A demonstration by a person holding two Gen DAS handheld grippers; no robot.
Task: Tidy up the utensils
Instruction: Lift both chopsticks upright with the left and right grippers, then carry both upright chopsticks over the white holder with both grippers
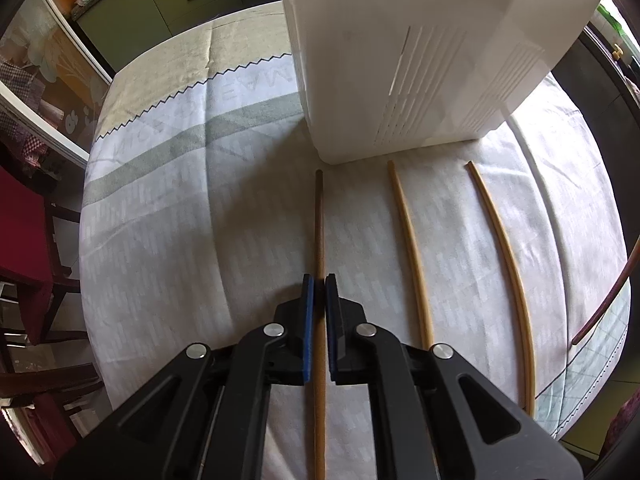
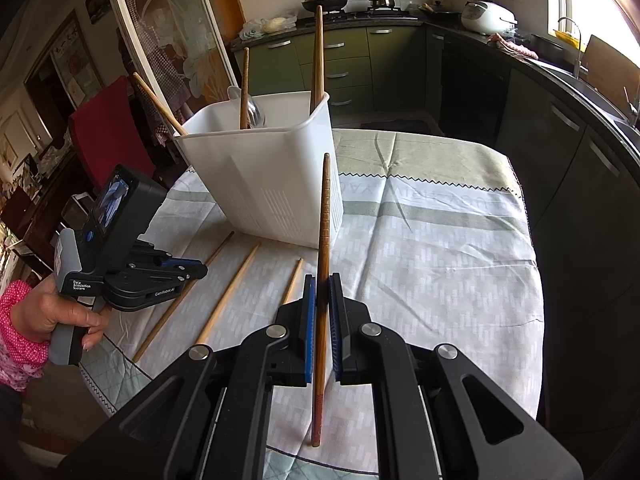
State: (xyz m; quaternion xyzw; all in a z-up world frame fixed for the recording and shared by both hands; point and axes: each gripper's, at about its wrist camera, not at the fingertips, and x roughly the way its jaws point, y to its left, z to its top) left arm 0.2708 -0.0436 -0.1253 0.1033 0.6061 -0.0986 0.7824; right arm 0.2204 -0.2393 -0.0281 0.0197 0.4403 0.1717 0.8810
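White slotted plastic utensil bin; pale bamboo chopsticks; grey-striped white tablecloth with black zigzag stitching; olive-green cabinets.

holder top: cut off by the left wrist view's upper edge
spoon: handle hidden inside holder
held chopstick: near end leaves frame

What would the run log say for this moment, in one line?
left gripper: around brown chopstick on table | right gripper: holding dark chopstick lifted | white bin: holds utensils | two light chopsticks remain
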